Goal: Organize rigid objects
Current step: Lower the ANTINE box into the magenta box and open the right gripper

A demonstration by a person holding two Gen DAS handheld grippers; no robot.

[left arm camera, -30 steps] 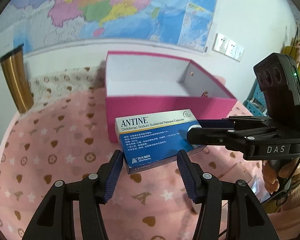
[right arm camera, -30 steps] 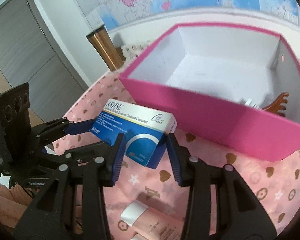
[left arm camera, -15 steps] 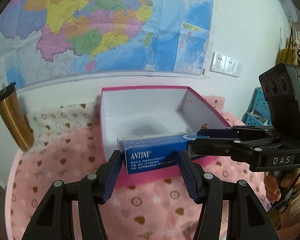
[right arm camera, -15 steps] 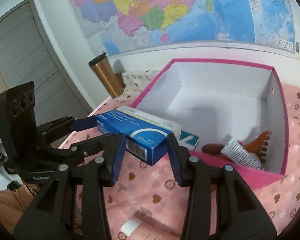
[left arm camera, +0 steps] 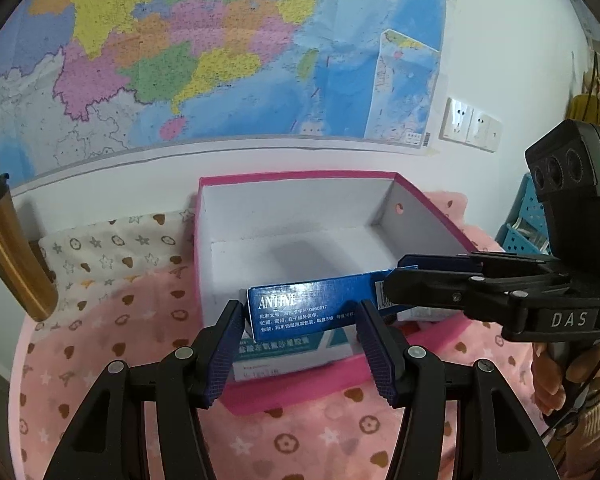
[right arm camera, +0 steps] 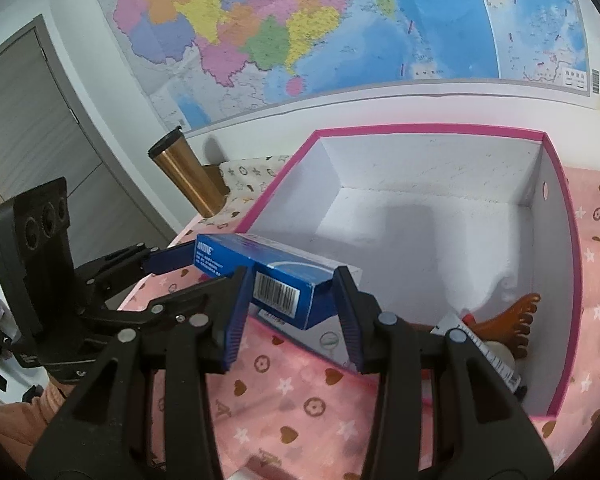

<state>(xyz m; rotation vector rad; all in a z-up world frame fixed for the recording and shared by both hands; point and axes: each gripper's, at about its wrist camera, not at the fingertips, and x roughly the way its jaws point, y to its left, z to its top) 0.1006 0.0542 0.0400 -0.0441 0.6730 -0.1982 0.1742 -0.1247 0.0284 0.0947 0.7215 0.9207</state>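
A blue ANTINE medicine box (left arm camera: 312,306) hangs over the near wall of an open pink box (left arm camera: 300,178) with a white inside. Both grippers are shut on it. My left gripper (left arm camera: 300,328) clamps its two long ends. My right gripper (right arm camera: 292,300) clamps its barcode end (right arm camera: 278,294) and shows from the right in the left wrist view (left arm camera: 404,284). Under the blue box another white and teal box (left arm camera: 288,350) lies inside the pink box (right arm camera: 420,130).
A brown comb (right arm camera: 508,316) and a white tube (right arm camera: 488,356) lie in the pink box's near right corner. A gold tumbler (right arm camera: 188,176) stands at the back left on the pink patterned cloth (left arm camera: 100,344). A wall map hangs behind. A blue crate (left arm camera: 524,216) is at the far right.
Both grippers have lifted the blue medicine box off the cloth and carried it forward over the pink box's near wall. It has also turned so its narrow side faces the left camera.
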